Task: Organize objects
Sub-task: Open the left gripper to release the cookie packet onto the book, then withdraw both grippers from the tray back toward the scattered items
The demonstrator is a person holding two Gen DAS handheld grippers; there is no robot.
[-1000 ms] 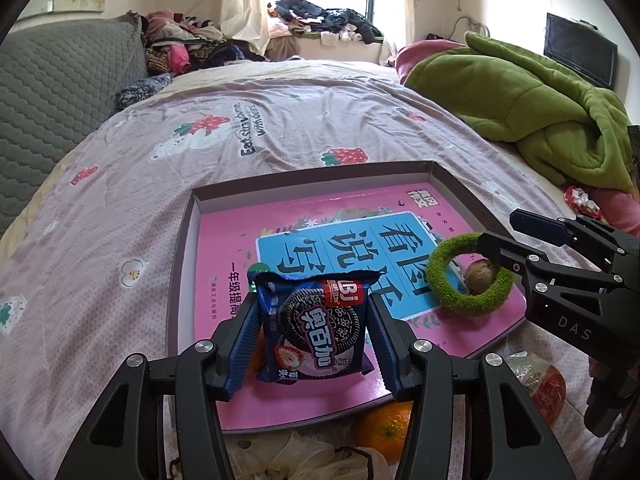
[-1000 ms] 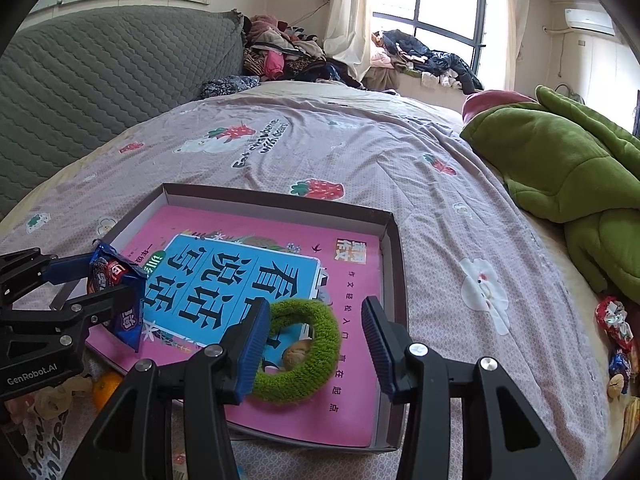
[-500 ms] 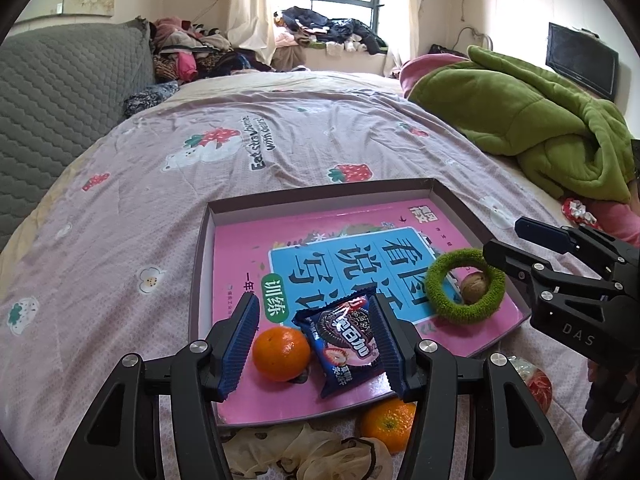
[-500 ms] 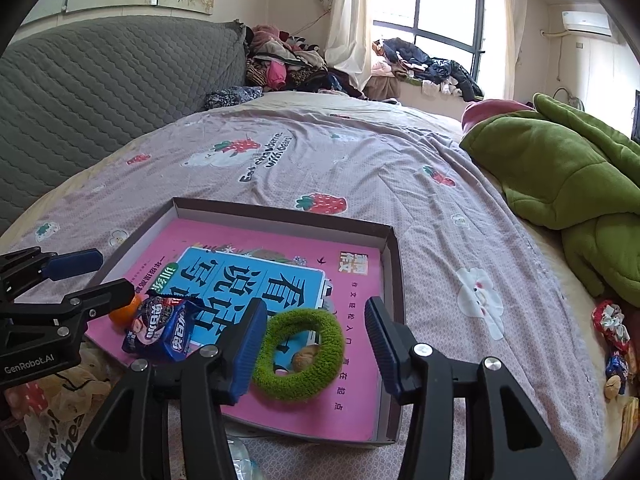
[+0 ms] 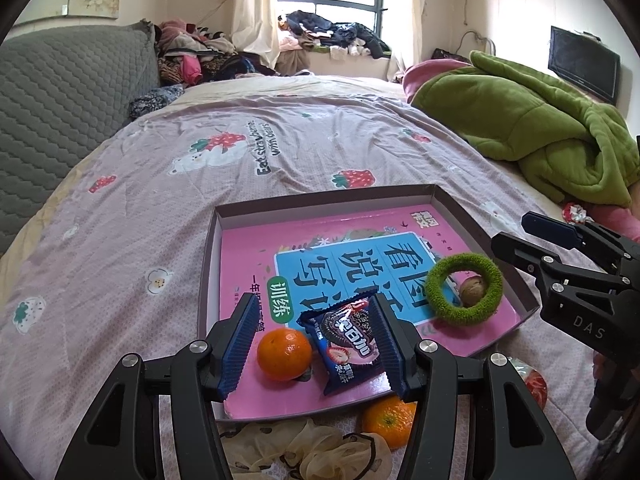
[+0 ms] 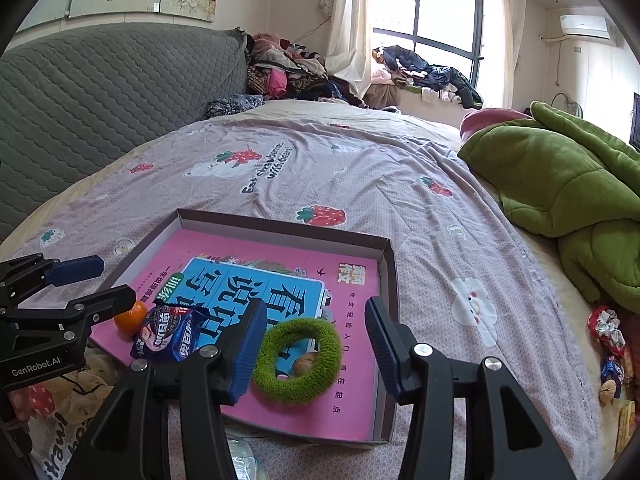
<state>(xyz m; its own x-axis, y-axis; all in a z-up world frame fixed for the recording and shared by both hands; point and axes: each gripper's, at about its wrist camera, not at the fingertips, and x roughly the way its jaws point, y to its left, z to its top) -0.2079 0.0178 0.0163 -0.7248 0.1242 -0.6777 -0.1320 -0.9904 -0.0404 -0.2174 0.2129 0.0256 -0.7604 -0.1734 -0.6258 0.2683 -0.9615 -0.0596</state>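
Both grippers gape — left gripper (image 5: 314,344) over the cookie packet (image 5: 349,347) and orange (image 5: 284,354), right gripper (image 6: 316,344) over the green ring (image 6: 297,361).

Left tool (image 5: 314,344) has released the cookie packet (image 5: 348,350) into the tray (image 5: 208,280) and spread wide

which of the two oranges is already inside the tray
The orange beside the cookie packet, between the left tongs. The other orange lies outside the tray, on the bedspread below its near edge.

A glossy plastic cookie packet (image 5: 349,344) lies beside a fuzzy green ring (image 5: 463,294) in a matt cardboard tray (image 5: 320,200).
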